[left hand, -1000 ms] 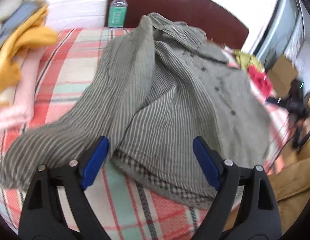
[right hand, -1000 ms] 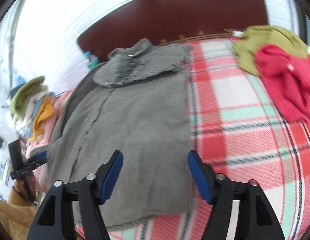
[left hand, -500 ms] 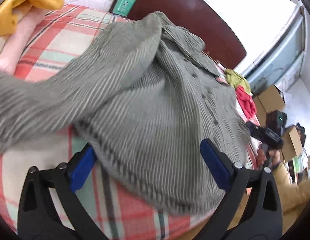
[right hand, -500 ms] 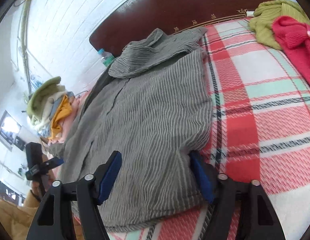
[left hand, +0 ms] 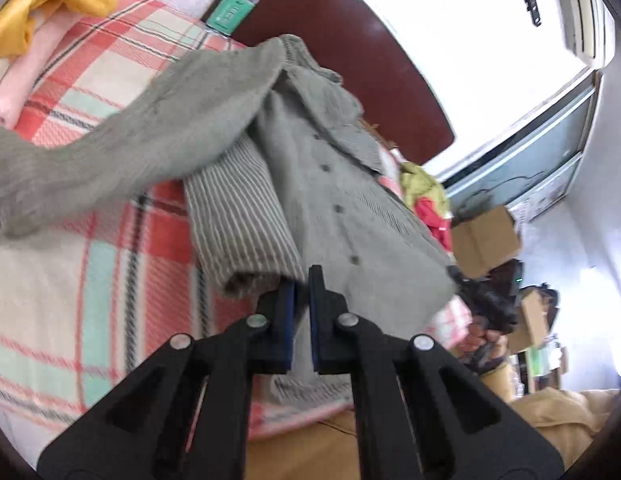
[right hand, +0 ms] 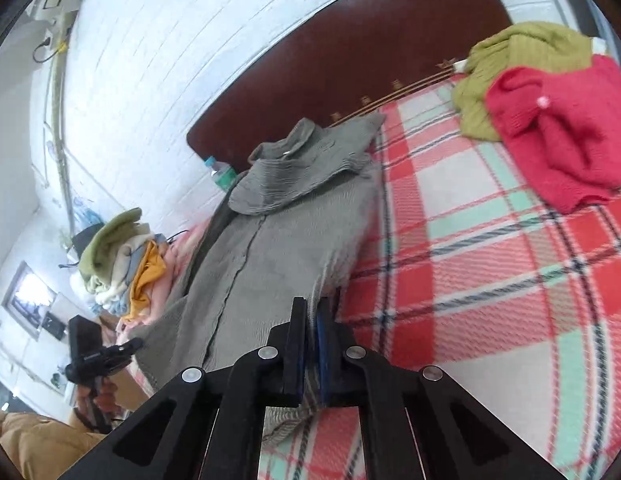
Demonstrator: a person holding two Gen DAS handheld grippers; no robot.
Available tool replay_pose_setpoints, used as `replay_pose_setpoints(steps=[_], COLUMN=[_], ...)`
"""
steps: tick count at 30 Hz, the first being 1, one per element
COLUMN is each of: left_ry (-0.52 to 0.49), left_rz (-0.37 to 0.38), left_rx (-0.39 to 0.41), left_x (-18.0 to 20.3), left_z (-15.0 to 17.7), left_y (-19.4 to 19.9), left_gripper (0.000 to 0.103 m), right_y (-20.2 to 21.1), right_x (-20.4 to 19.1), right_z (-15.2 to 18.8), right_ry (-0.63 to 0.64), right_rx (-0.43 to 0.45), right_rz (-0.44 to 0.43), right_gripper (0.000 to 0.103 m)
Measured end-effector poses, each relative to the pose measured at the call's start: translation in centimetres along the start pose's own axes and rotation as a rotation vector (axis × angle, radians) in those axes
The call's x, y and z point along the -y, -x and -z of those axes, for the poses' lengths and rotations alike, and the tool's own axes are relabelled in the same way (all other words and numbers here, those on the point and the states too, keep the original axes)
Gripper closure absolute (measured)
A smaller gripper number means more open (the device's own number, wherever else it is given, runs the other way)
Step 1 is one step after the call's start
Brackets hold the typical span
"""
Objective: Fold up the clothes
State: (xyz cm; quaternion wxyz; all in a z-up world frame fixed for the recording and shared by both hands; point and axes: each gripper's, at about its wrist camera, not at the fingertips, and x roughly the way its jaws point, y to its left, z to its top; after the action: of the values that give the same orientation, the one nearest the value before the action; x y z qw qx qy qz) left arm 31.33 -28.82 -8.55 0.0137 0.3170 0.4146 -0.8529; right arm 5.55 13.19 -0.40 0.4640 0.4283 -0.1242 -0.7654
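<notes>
We have both grippers, the left gripper and right gripper, clamped on the near hem of the shirt lying on the bed. 1 sleeve sprawls left; folding looks barely begun.

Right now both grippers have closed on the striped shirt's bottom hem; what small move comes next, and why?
Probably lift both ends of the hem together and carry it toward the collar. The left gripper and right gripper each pinch the grey striped shirt at its lower corners, and it lies flat on the plaid bedspread, buttons up, one sleeve still spread out.
</notes>
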Motion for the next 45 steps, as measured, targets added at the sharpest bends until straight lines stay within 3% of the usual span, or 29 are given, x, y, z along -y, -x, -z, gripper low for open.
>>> replay_pose_setpoints(steps=[4, 5, 6, 7, 8, 9, 10, 11, 12, 17, 22, 24, 25, 26, 29, 36, 45], left_ry=[-0.003, -0.001, -0.013, -0.006, 0.001, 0.017, 0.03, 0.02, 0.005, -0.04, -0.022, -0.014, -0.011, -0.007, 0.004, -0.023, -0.06], left_rz=[0.001, -0.008, -0.076, -0.098, -0.12, -0.139, -0.154, -0.13, -0.124, -0.151, -0.169, -0.176, -0.179, -0.183, -0.19, 0.01, 0.047], left_rx=[-0.018, -0.016, -0.011, -0.016, -0.021, -0.026, -0.029, -0.005, -0.007, -0.02, -0.028, -0.032, -0.033, -0.035, -0.039, -0.008, -0.14], left_x=[-0.5, -0.9, -1.5, -2.1, -2.7, -3.2, -3.7, -3.7, -3.6, -2.8, -2.6, -2.5, -2.4, -2.4, -2.2, 1.3, 2.0], left_z=[0.9, 1.0, 1.1, 1.2, 1.3, 1.4, 1.6, 1.9, 2.0, 1.6, 0.8, 0.5, 0.3, 0.1, -0.4, 0.6, 3.4], left_y=[-0.7, -1.0, -1.3, -1.5, -1.7, -1.9, -2.1, -1.9, -2.0, -3.4, -5.0, -5.6, -5.9, -6.2, -7.1, -2.4, -3.4], left_gripper=[0.095, 0.095, 0.094, 0.088, 0.06, 0.041, 0.017, 0.016, 0.016, 0.006, 0.006, 0.016, 0.052, 0.095, 0.098, 0.098, 0.098], right_y=[2.1, 2.2, 2.2, 2.2, 1.8, 1.2, 0.5, -0.2, -0.9, -3.5, -6.0, -7.2, -7.8, -8.3, -8.4, -2.5, 2.3], right_x=[1.1, 1.4, 1.6, 2.0, 2.5, 2.7, 2.7, 2.6, 2.6, 0.8, -0.4, -0.7, -0.7, -0.7, -0.7, -0.8, -1.4], right_z=[0.3, 0.4, 0.5, 0.6, 0.9, 1.2, 1.6, 2.0, 2.4, 3.7, 3.2, 2.8, 2.7, 2.6, 2.6, 2.2, 2.3], right_ry=[-0.036, -0.033, -0.03, -0.033, -0.065, -0.086, -0.086, -0.09, -0.095, -0.084, -0.092, -0.101, -0.103, -0.105, -0.086, -0.055, -0.02], right_rx=[0.042, 0.037, 0.033, 0.026, 0.006, -0.018, -0.04, -0.059, -0.078, -0.121, -0.121, -0.137, -0.152, -0.167, -0.166, -0.071, -0.027], right_rz=[0.014, 0.051, 0.088, 0.111, 0.078, 0.072, 0.104, 0.109, 0.107, -0.012, -0.059, -0.063, -0.058, -0.05, -0.018, 0.02, 0.116], right_gripper=[0.101, 0.101, 0.101, 0.098, 0.092, 0.085, 0.053, 0.026, 0.022, 0.022, 0.022, 0.043, 0.085, 0.097, 0.098, 0.1, 0.1])
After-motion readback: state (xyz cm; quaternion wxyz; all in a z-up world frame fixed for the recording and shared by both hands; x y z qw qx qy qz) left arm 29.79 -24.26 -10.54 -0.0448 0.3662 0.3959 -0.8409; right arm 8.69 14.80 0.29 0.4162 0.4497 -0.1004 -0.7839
